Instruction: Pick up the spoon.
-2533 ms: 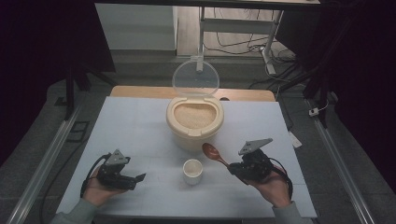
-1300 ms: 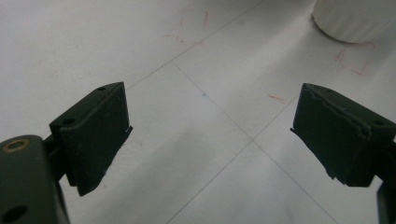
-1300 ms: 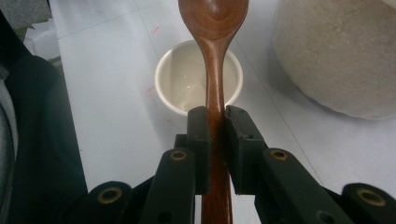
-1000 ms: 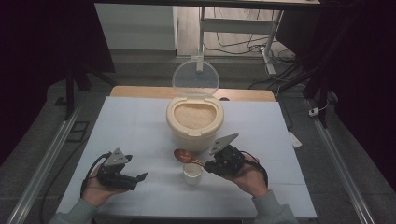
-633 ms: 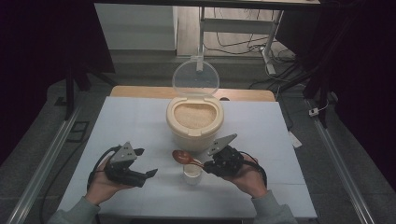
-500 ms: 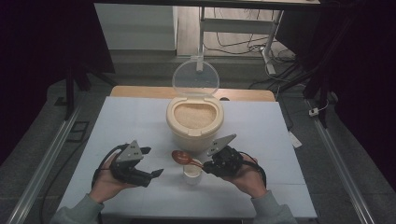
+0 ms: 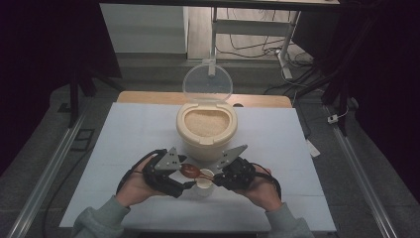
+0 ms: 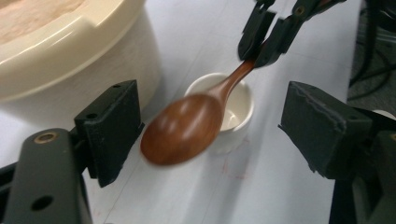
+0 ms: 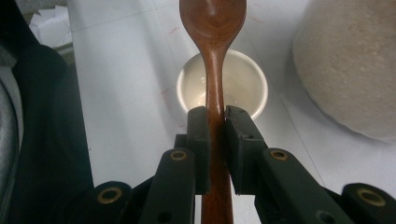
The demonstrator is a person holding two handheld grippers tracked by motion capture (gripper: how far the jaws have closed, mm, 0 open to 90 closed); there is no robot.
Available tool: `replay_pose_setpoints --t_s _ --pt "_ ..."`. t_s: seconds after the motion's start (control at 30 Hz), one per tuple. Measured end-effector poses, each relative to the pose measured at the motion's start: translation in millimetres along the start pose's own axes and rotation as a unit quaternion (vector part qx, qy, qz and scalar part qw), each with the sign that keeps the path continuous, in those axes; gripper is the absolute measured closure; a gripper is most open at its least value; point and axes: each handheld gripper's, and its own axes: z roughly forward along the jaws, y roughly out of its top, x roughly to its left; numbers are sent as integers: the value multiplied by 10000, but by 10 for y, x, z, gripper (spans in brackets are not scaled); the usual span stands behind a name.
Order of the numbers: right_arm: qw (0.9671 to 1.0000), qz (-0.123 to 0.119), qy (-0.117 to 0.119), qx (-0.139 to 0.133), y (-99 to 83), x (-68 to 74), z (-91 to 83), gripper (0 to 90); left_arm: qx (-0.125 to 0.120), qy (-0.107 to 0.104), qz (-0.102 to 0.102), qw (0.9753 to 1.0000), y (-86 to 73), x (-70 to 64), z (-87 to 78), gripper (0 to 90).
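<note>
A brown wooden spoon (image 9: 215,56) is held level over a small white cup (image 9: 233,88), and my right gripper (image 9: 215,121) is shut on its handle. In the high view the spoon (image 7: 190,171) points left from the right gripper (image 7: 217,177), with its bowl past the cup (image 7: 204,179). My left gripper (image 8: 219,130) is open, and the spoon's bowl (image 8: 184,128) lies between its jaws without touching either. The cup (image 8: 238,107) sits just beyond it. In the high view the left gripper (image 7: 183,173) is close against the cup's left side.
A cream container of rice (image 7: 205,124) stands right behind the cup, its clear lid (image 7: 208,82) hinged up at the back. Its wall (image 8: 70,42) is beside the left jaw. The white table top (image 7: 124,139) extends to both sides.
My left gripper has moved right and forward until its open jaws bracket the spoon's bowl. The right gripper first carried the spoon left over the cup, then held nearly still.
</note>
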Motion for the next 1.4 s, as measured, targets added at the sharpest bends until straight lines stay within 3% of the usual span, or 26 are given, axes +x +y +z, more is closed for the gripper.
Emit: replay_pose_setpoints --t_s 0.2,0.47,0.67,0.83,1.1,1.2,1.33,1.4 --pt "9999 -150 18 39 22 36 34 801 315 -317 181 9988 95 13 151 244" --pt "9994 -338 45 59 36 74 30 801 857 -611 391 9937 117 51 380 341" --pt "9983 -564 96 88 50 122 36 801 983 -869 563 9898 129 60 438 439" --pt "9969 -780 108 80 60 162 45 801 1111 -1107 713 9850 142 30 485 512" --pt "9933 -1145 92 81 70 197 29 801 1247 -1295 886 9797 137 3 555 699" --pt "9924 -1220 137 86 63 216 33 800 1296 -1427 1012 9760 139 -11 565 745" --pt "9912 -1311 195 59 54 231 38 799 1309 -1514 1023 9744 139 -16 564 765" --pt "9907 -1346 172 26 56 225 31 796 1279 -1510 1010 9750 142 -12 555 773"
